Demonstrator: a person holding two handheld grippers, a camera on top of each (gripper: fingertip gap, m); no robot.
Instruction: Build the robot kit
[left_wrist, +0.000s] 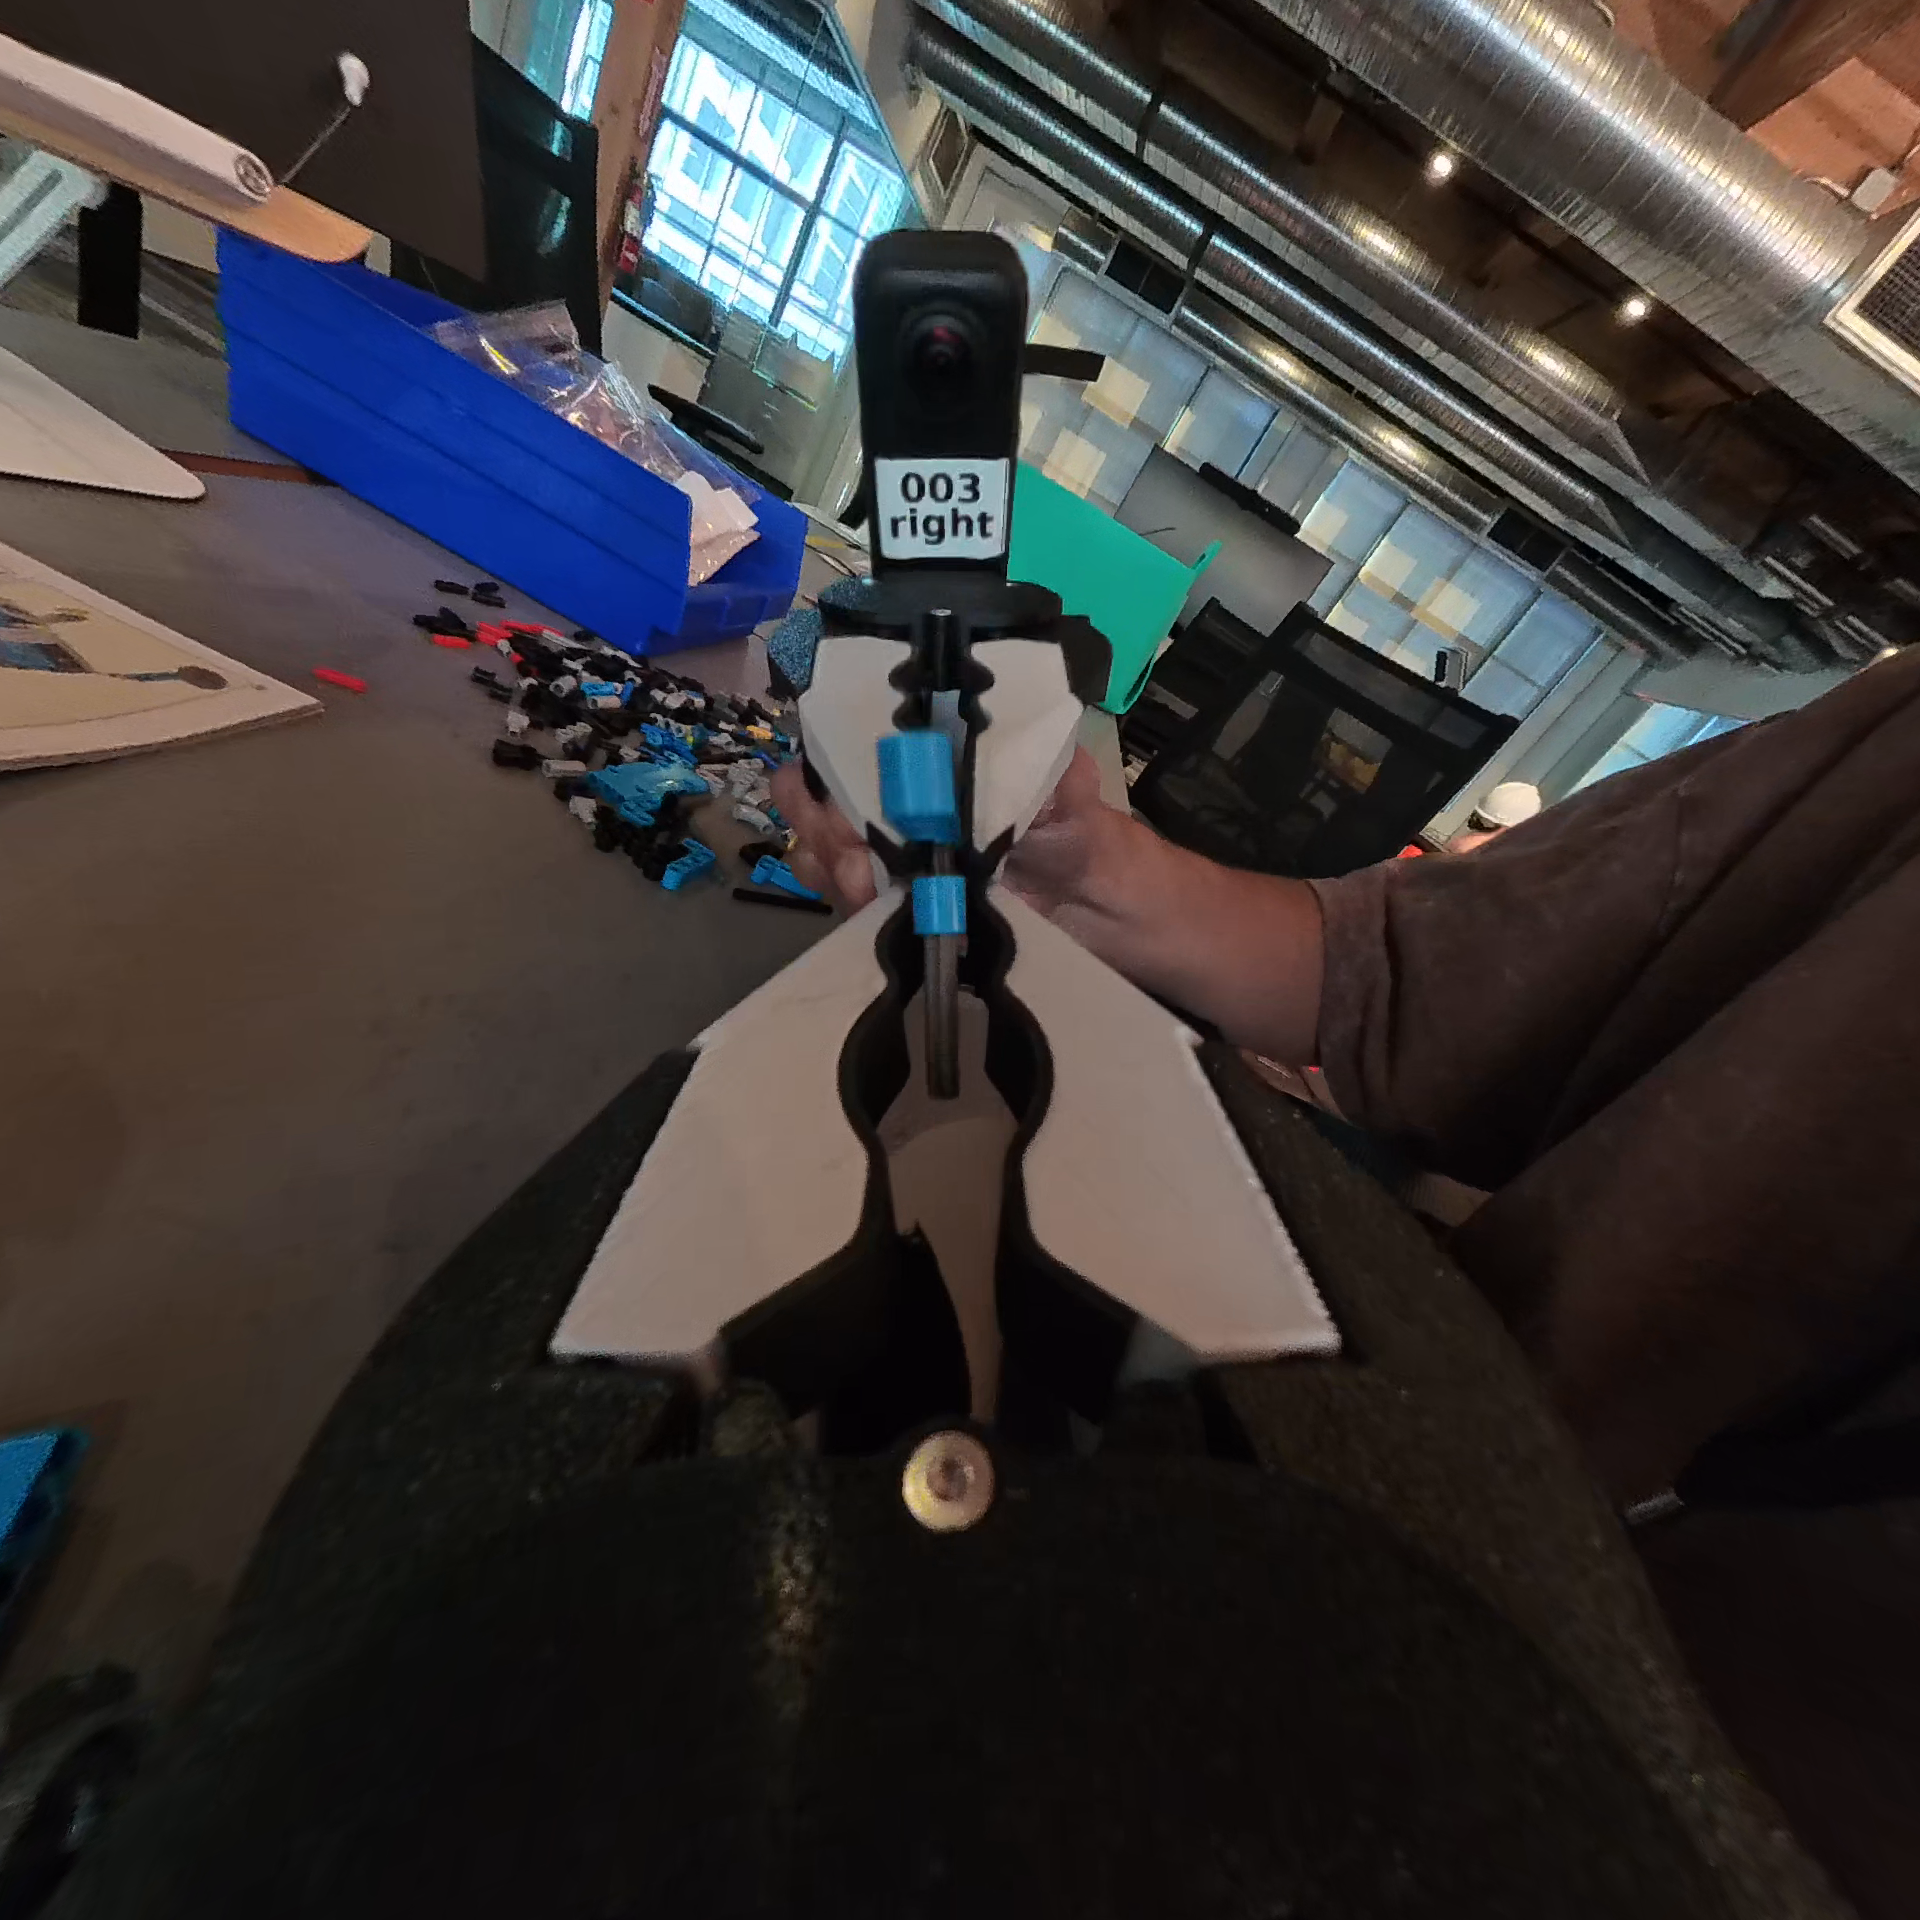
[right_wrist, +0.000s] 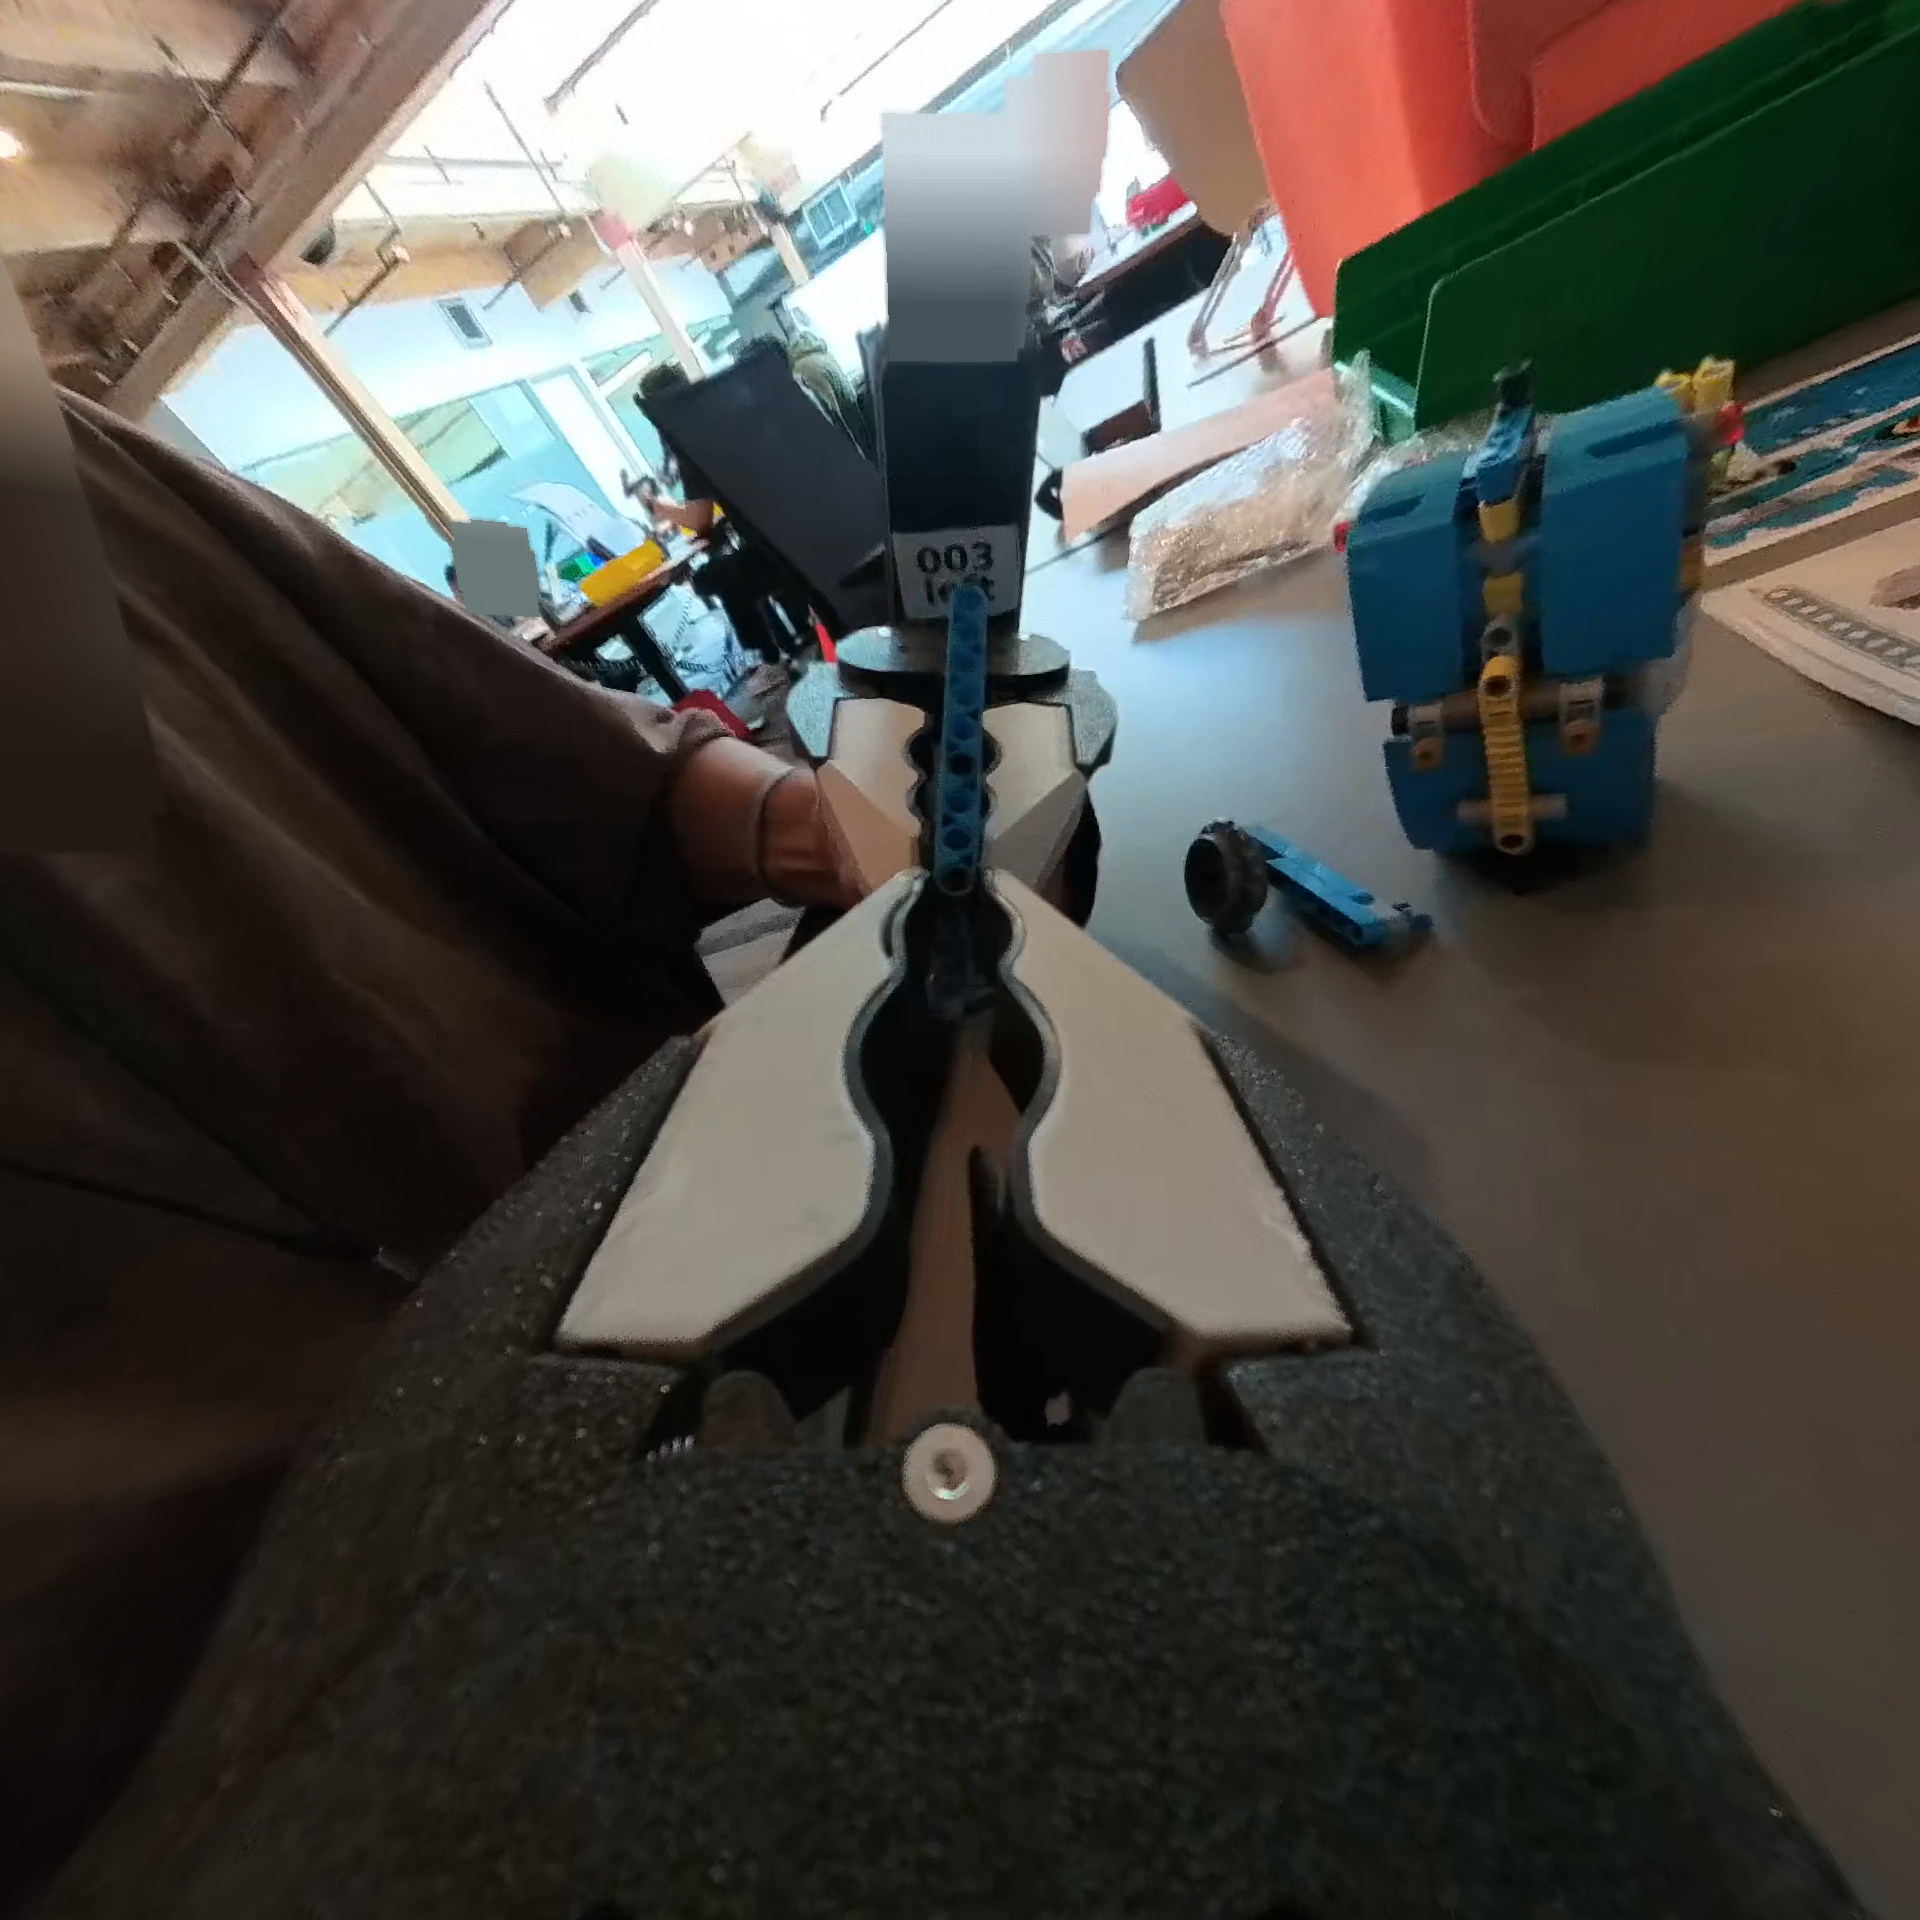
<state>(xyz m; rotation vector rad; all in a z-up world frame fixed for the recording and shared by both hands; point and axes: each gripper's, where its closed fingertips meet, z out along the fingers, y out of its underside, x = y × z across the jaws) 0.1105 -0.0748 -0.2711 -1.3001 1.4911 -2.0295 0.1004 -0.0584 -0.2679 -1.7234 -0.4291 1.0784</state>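
My left gripper (left_wrist: 940, 920) is shut on a dark grey axle (left_wrist: 941, 1003) that carries two blue bushes (left_wrist: 920, 784). It points at my right gripper (left_wrist: 938, 847), tip to tip, above the grey table (left_wrist: 312, 987). In the right wrist view, my right gripper (right_wrist: 951, 894) is shut on a dark piece joined to a long blue holed beam (right_wrist: 958, 727). The beam rises in front of the left gripper (right_wrist: 951, 857). A hand (left_wrist: 1143, 894) in a brown sleeve holds the right gripper.
A pile of small black, blue and red parts (left_wrist: 644, 727) lies by a blue bin (left_wrist: 468, 457) and a booklet (left_wrist: 104, 665). A blue and yellow model (right_wrist: 1517, 644), a black wheel on a blue beam (right_wrist: 1226, 878), a plastic bag (right_wrist: 1236, 520) and a green bin (right_wrist: 1621, 239) are on the right. Both grippers' tips are close together, under 4 cm apart.
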